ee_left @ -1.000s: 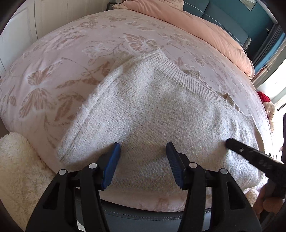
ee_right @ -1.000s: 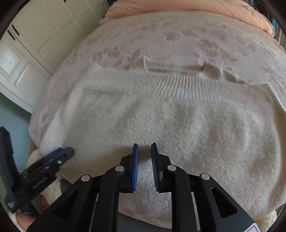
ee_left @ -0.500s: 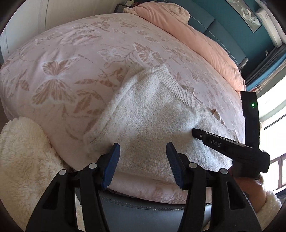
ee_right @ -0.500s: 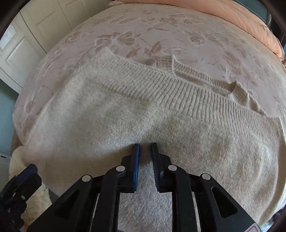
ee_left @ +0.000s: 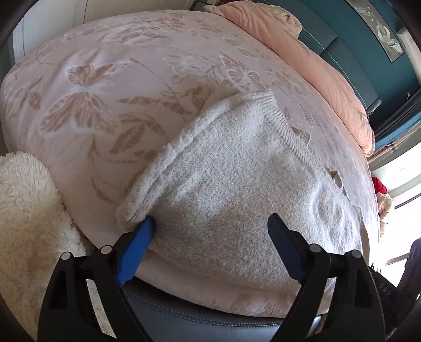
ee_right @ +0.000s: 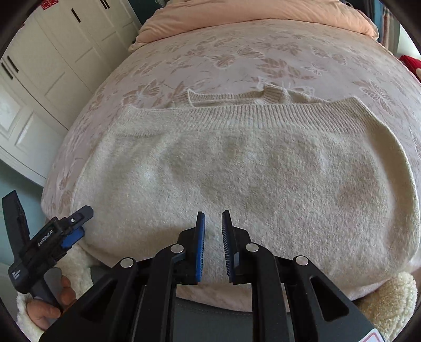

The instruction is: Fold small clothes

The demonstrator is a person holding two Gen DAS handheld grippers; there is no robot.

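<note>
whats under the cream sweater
The sweater lies on the pink butterfly bedspread, which shows on all sides. Whatever is beneath its folded layers is covered and cannot be seen.

a home bedroom. a wide bed (ee_left: 110, 86) fills both views, w/ a pale pink cover printed w/ butterflies & leaves. a peach duvet (ee_right: 236, 15) is bunched along its far end. left wrist view: padded teal headboard (ee_left: 350, 65) behind the bedding, teal wall w/ a framed picture (ee_left: 379, 29) above it, bright window (ee_left: 400, 184) at the right edge. right wrist view: white panelled wardrobe doors (ee_right: 52, 60) w/ dark handles beside the bed. a cream knit sweater (ee_right: 250, 179) lies spread on the cover near the bed's front edge. a fluffy cream rug or throw (ee_left: 23, 215) sits low beside the bed.
</note>
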